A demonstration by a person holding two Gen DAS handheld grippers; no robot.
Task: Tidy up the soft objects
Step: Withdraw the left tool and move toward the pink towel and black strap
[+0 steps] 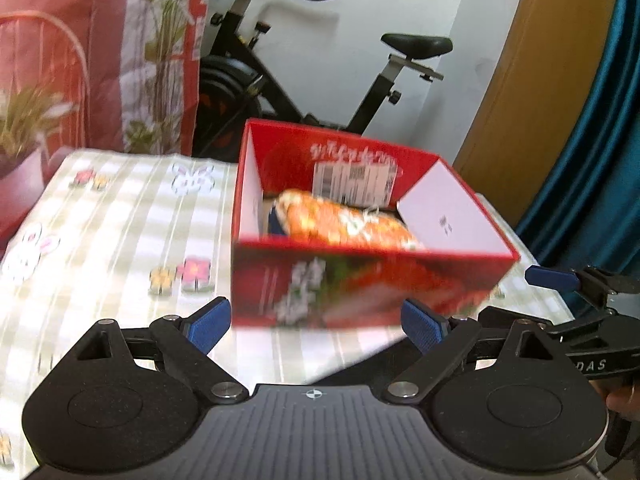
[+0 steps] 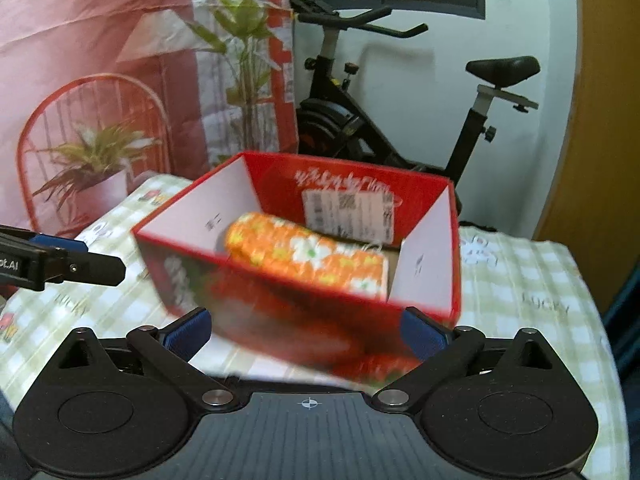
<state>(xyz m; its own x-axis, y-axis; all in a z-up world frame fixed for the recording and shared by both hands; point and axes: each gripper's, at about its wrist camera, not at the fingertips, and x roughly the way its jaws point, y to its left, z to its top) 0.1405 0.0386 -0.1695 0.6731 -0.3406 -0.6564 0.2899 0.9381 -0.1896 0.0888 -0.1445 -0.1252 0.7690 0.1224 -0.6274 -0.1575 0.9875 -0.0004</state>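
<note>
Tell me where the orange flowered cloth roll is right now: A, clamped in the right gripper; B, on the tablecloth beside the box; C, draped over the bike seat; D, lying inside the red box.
D: the orange flowered cloth roll lies within the walls of the red box.

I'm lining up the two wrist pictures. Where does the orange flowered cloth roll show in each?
Left wrist: orange flowered cloth roll right of centre, inside the red box.
Right wrist: the roll at centre, in the same box.
Shared landmark: exercise bike behind.
</note>
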